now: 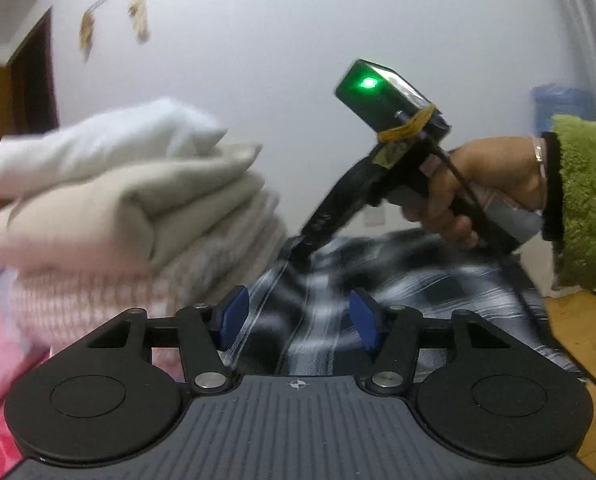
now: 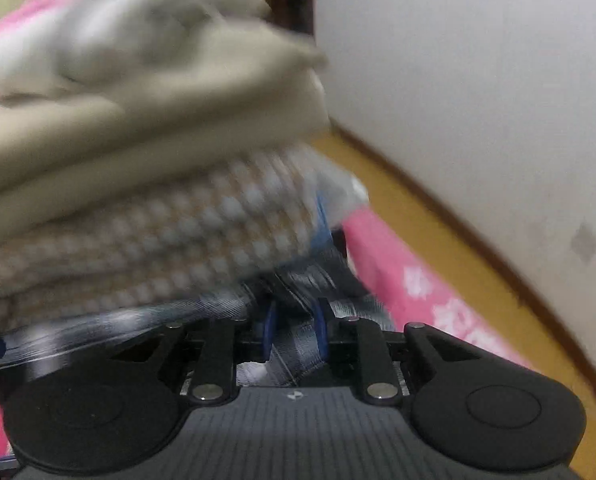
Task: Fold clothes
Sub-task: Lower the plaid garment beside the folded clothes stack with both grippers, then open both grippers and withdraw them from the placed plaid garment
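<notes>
Left claw (image 1: 296, 318): one, nearest in the left wrist view; its two blue pads stand apart with the garment passing between them. The cloth lies against the left pad (image 1: 234, 316), while the right pad shows a gap, so no pinch can be told.
Right claw (image 2: 296, 330): one; in its own view the two blue pads sit close together with a fold of the dark cloth pressed between them. In the left wrist view its tip meets the cloth's raised edge.
Plaid garment (image 1: 378, 284): one, dark blue-black with white stripes, spread on the bed in front of the left claw and reaching back to the right claw; it lies just beside the foot of the folded stack. Blurred in both views.
Right hand (image 1: 486, 188): one, wrapped round the right claw's handle, with a bangle at the wrist and a fuzzy green cuff (image 1: 582, 200).
Green light (image 1: 368, 82): one, lit on the box atop the right claw.
Folded stack (image 1: 138, 216): one pile left of the garment; at least three layers can be counted: white on top, beige in the middle, pink-and-white checked at the bottom.
Bed cover (image 2: 426, 284): one, pink with white flowers, under everything.
Floor (image 2: 398, 184): yellow-brown, beyond the bed's edge.
Wall (image 1: 298, 80): one, pale, farthest back.
</notes>
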`<action>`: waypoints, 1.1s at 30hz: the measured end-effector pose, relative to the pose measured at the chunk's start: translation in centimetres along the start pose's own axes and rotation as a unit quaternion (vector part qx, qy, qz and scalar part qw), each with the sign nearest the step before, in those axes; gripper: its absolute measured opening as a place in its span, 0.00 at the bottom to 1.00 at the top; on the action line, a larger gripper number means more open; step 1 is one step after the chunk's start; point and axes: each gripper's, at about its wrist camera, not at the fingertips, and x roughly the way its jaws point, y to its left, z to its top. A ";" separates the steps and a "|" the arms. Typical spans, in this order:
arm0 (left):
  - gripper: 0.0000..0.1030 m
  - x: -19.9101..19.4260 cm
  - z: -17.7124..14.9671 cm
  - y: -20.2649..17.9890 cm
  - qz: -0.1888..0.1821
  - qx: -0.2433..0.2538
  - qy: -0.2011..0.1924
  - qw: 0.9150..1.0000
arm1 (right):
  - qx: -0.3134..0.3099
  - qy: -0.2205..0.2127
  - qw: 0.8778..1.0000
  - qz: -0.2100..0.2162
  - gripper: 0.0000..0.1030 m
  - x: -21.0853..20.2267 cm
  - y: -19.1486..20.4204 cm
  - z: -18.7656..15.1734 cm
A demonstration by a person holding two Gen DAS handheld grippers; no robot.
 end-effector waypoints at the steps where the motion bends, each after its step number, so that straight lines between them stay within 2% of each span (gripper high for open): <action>1: 0.54 0.4 -0.1 -0.3 -0.006 0.007 0.007 1.000 | -0.012 -0.011 1.000 0.000 0.22 -0.5 0.4 0.0; 2: 0.54 1.1 -0.3 -0.7 -0.003 0.011 0.021 1.000 | -0.021 -0.012 1.000 -0.002 0.22 -0.5 0.8 -0.1; 4: 0.54 2.7 -0.8 -0.8 0.011 -0.001 0.056 0.998 | -0.037 0.013 0.999 -0.015 0.22 1.5 1.4 -0.2; 7: 0.54 3.8 -1.1 0.4 0.022 -0.051 0.077 0.995 | -0.065 0.037 0.997 -0.020 0.22 3.1 1.9 -0.3; 9: 0.54 4.2 -1.3 1.0 0.016 -0.082 0.098 0.992 | -0.081 0.052 0.995 -0.018 0.22 3.5 2.1 -0.1; 11: 0.54 4.8 -1.8 2.1 0.008 -0.129 0.120 0.984 | -0.088 0.071 0.994 -0.007 0.22 3.7 2.0 0.2; 14: 0.54 5.0 -2.8 3.7 -0.006 -0.215 0.131 0.968 | -0.062 0.082 0.995 0.011 0.22 4.3 1.1 0.3; 19: 0.55 4.8 -2.3 3.0 0.002 -0.206 0.128 0.970 | -0.008 0.050 0.998 0.034 0.22 3.1 -0.7 -0.9; 23: 0.57 4.6 -2.2 2.2 0.009 -0.191 0.117 0.975 | 0.074 0.027 0.996 0.038 0.20 2.5 -4.1 -1.5; 26: 0.58 4.9 -2.5 2.3 0.005 -0.184 0.106 0.977 | 0.179 0.029 0.982 0.051 0.19 3.4 -7.4 -2.5; 27: 0.59 5.0 -2.5 2.3 0.001 -0.180 0.102 0.978 | 0.230 0.029 0.971 0.052 0.19 3.5 -8.8 -2.8; 28: 0.60 5.0 -2.6 2.4 -0.004 -0.176 0.100 0.979 | 0.276 0.034 0.960 0.038 0.24 3.5 -10.1 -3.2; 30: 0.61 5.1 -2.4 2.8 -0.012 -0.176 0.099 0.979 | 0.360 0.040 0.932 0.010 0.26 3.2 -12.3 -4.5; 32: 0.61 4.7 -2.2 3.1 -0.019 -0.178 0.100 0.979 | 0.394 -0.001 0.919 0.037 0.26 0.6 -14.1 -5.9; 33: 0.61 4.5 -2.0 3.2 -0.020 -0.178 0.098 0.979 | 0.387 -0.026 0.921 0.050 0.26 -1.1 -14.6 -6.3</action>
